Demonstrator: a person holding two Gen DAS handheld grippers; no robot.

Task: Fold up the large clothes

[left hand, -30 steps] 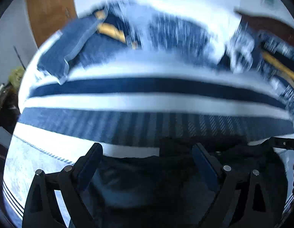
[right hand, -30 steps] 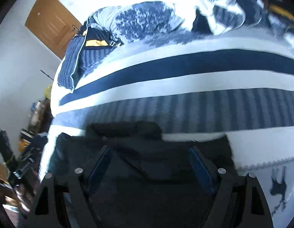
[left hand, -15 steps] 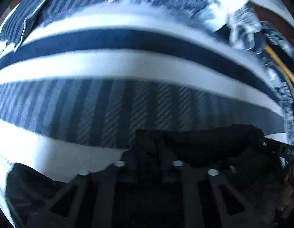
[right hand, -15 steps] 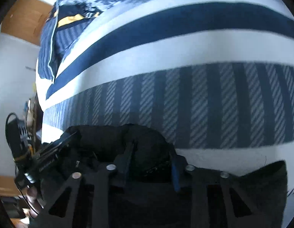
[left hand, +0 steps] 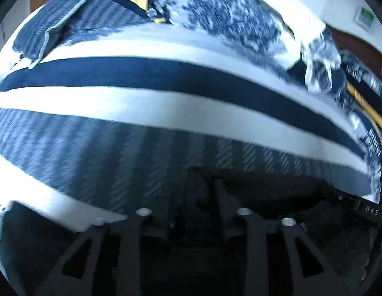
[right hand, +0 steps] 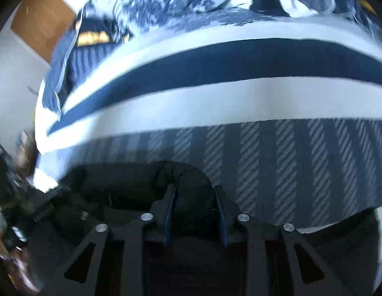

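A black garment (right hand: 117, 187) lies at the near edge of a bed, on a blue-and-white striped bedspread (right hand: 215, 98). The right hand-held gripper (right hand: 194, 192) is narrowed on a bunched fold of it, dark cloth filling the gap; its jaws have just opened slightly. The left hand-held gripper (left hand: 199, 190) also sits in the black cloth (left hand: 277, 190), its jaws having just widened, but its fingers are lost in shadow, so a grip cannot be confirmed. Rumpled patterned bedding (left hand: 228, 17) and a wooden door (right hand: 40, 27) lie beyond, blurred.
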